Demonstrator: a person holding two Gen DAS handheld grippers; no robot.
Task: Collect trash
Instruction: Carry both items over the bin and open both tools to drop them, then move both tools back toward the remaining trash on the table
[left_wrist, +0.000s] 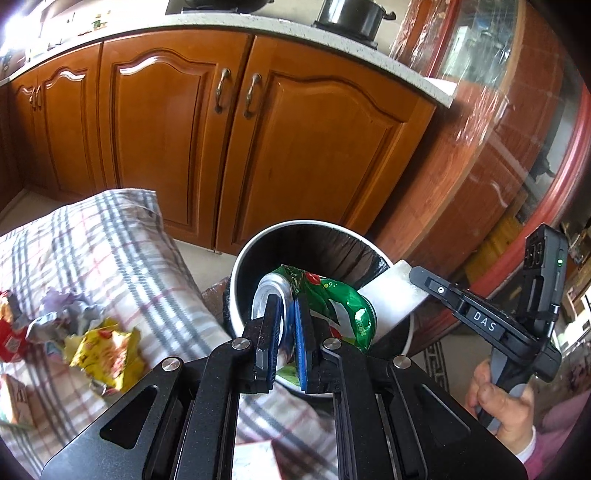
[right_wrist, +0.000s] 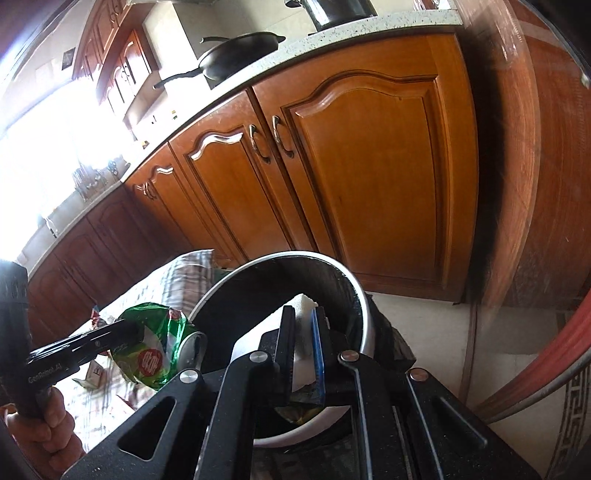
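My left gripper (left_wrist: 285, 302) is shut on a crushed green drinks can (left_wrist: 325, 299) and holds it over the mouth of a round white bin (left_wrist: 295, 225) with a black liner. My right gripper (right_wrist: 303, 321) is shut on a white foam block (right_wrist: 304, 302) and holds it over the same bin (right_wrist: 364, 306). The block also shows in the left wrist view (left_wrist: 391, 291), beside the can. The can also shows in the right wrist view (right_wrist: 155, 343), at the bin's left rim.
A table with a checked cloth (left_wrist: 110, 251) lies left of the bin, with a yellow wrapper (left_wrist: 107, 354), crumpled paper (left_wrist: 70, 314) and red packets (left_wrist: 11, 336) on it. Wooden kitchen cabinets (left_wrist: 236, 140) stand behind. A red-framed glass door (left_wrist: 524, 147) is on the right.
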